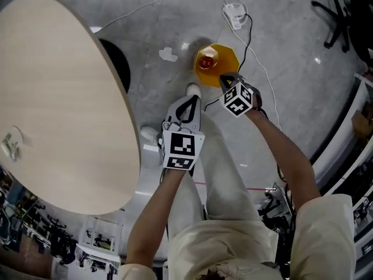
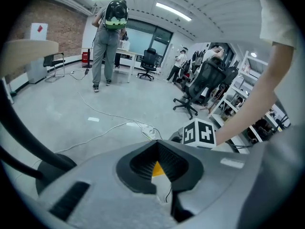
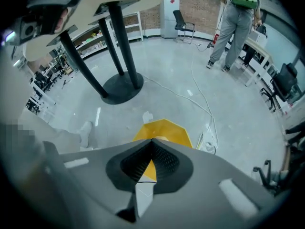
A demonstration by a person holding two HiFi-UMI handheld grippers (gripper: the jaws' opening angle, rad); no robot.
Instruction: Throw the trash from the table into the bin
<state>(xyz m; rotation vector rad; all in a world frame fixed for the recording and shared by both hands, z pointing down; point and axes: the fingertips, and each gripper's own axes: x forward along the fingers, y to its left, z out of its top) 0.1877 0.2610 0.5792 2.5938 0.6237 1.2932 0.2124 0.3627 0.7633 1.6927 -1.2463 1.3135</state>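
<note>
The yellow bin point(image 1: 224, 57) stands on the grey floor with a red item point(image 1: 204, 62) inside it. My right gripper point(image 1: 229, 80) hangs over the bin's near rim, shut with nothing between its jaws; its own view looks down on the bin point(image 3: 164, 130). My left gripper point(image 1: 190, 101) is beside it, nearer the table, and is also shut and empty. In the left gripper view a sliver of the bin point(image 2: 157, 168) shows under my closed left gripper point(image 2: 157, 143). A small crumpled piece of trash point(image 1: 10, 143) lies on the oval wooden table point(image 1: 64, 98) at its left edge.
A white power strip point(image 1: 234, 13) with cables lies beyond the bin, and a white scrap point(image 1: 168, 54) is on the floor beside it. The table's black base point(image 3: 119, 87) is to the left. An office chair point(image 1: 338, 16) and shelves stand at right. A person point(image 2: 107, 37) stands far off.
</note>
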